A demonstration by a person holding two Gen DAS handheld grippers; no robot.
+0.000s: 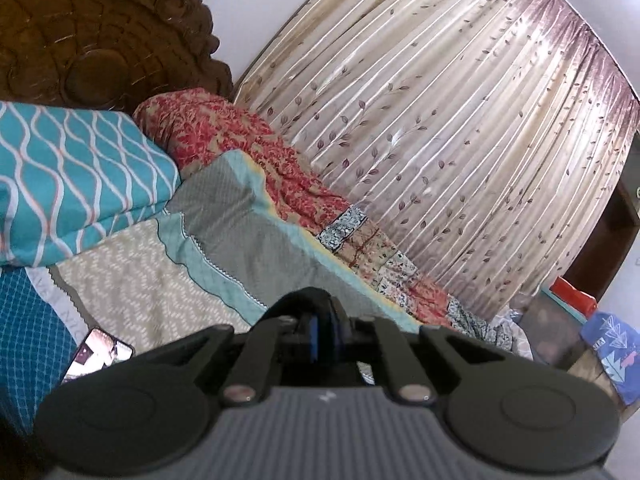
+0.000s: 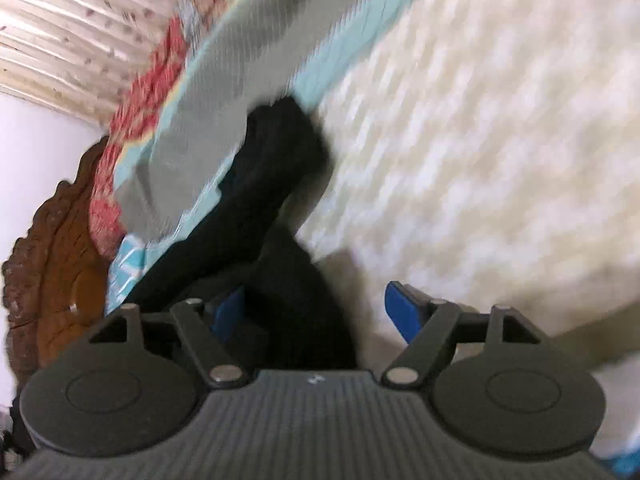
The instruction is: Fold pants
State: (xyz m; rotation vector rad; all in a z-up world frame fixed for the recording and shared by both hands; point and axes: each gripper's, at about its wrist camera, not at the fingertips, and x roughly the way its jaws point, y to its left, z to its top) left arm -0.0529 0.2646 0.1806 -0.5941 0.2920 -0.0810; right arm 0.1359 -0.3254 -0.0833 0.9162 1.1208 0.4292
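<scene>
The black pants point(image 2: 272, 184) hang and trail in the right wrist view, running from the bed down between my right gripper's point(image 2: 316, 312) blue pads point(image 2: 402, 312). That gripper's jaws stand wide apart with the cloth lying loosely between them; the view is blurred by motion. In the left wrist view my left gripper point(image 1: 322, 326) has its blue pads point(image 1: 314, 330) pressed together, with a bit of black cloth point(image 1: 308, 300) bunched over the fingertips. The rest of the pants is out of the left view.
A bed with a patterned cream, grey and teal cover point(image 1: 168, 276). A teal pillow point(image 1: 76, 176) and red floral bedding point(image 1: 240, 148) lie by the carved wooden headboard point(image 1: 100, 28). A phone point(image 1: 98, 354) rests on the cover. Curtains point(image 1: 460, 120) hang behind.
</scene>
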